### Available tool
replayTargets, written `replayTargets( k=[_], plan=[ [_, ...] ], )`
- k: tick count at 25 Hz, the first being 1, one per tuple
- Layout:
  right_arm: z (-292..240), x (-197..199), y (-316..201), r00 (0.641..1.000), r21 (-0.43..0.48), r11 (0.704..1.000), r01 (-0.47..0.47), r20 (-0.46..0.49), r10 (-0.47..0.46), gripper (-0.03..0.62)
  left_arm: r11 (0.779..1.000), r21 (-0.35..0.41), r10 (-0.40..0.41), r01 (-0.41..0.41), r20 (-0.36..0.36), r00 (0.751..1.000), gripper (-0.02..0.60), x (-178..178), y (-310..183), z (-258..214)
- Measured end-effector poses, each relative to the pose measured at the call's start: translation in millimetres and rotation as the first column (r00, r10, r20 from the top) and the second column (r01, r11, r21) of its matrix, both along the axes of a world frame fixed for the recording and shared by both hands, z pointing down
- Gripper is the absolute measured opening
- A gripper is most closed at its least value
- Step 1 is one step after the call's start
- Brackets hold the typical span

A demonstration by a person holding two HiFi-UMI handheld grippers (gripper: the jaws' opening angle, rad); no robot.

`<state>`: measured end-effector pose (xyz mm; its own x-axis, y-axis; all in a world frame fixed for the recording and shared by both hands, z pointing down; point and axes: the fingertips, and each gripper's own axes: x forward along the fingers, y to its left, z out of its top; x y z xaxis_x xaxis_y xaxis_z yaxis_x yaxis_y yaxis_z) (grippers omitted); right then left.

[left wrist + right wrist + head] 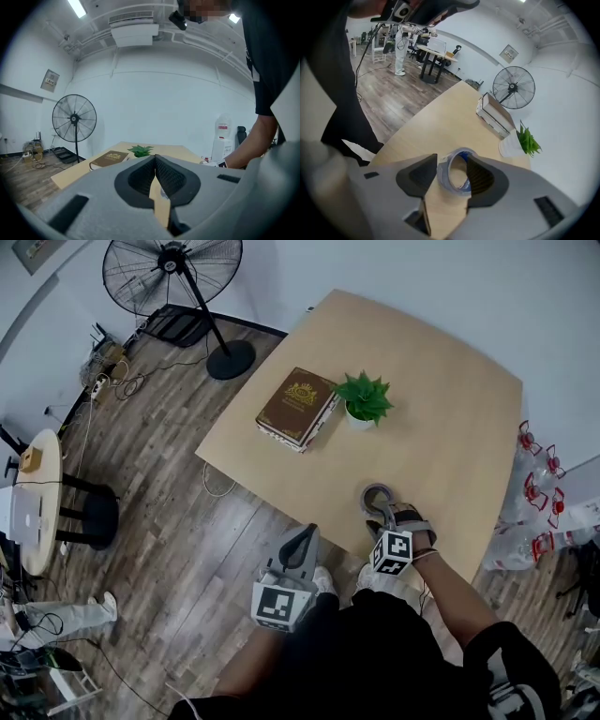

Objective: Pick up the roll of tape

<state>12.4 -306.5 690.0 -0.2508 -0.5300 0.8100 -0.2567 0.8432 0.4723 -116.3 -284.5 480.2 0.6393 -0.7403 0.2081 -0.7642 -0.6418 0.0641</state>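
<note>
A grey-blue roll of tape (pixel 378 494) lies near the front edge of the wooden table (pixel 450 409). My right gripper (pixel 377 506) points steeply down over it. In the right gripper view the roll of tape (pixel 453 187) sits between the two dark pads of the right gripper (pixel 452 161). The jaws stand wide, close on either side of the roll, and I see no firm press on it. My left gripper (pixel 302 538) hangs off the table's front edge, over the floor. Seen in its own view, the left gripper (pixel 155 161) has its pad tips meeting with nothing between them.
A brown book (pixel 296 407) and a small potted plant (pixel 364 397) sit mid-table, beyond the tape. A standing fan (pixel 173 273) is on the wood floor at the far left. Water bottles (pixel 534 493) are stacked to the table's right. A small round table (pixel 42 493) stands far left.
</note>
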Motion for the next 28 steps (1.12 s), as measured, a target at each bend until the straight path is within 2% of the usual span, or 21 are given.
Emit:
replayTargets(
  k=[5, 13, 18, 22, 28],
  plan=[
    [20.9, 4.4, -4.7, 0.999, -0.060, 0.998, 0.018, -0.035, -0.020, 0.192, 0.999, -0.014, -0.036, 0.036, 0.005, 0.999, 0.006, -2.0, -1.0, 6.2],
    [41.0, 4.1, -6.7, 0.998, -0.103, 0.994, 0.018, -0.059, -0.024, 0.172, 0.997, -0.017, -0.078, 0.078, 0.013, 0.997, 0.006, -3.5, 4.8, 11.3],
    [42.7, 2.2, -6.1, 0.997, -0.104, 0.994, 0.014, -0.076, -0.022, 0.123, 0.994, -0.010, -0.104, 0.104, 0.020, 0.994, 0.006, -10.5, 5.9, 12.1],
    [42.5, 2.3, -4.3, 0.997, -0.115, 0.993, 0.001, -0.071, -0.009, 0.110, 0.991, -0.007, -0.134, 0.134, 0.015, 0.991, 0.006, -14.7, 3.7, 11.9],
    [42.5, 4.5, -1.8, 0.997, -0.104, 0.995, 0.008, -0.071, -0.016, 0.083, 0.990, -0.003, -0.138, 0.138, 0.015, 0.990, 0.006, -13.9, 4.5, 11.7]
  ],
)
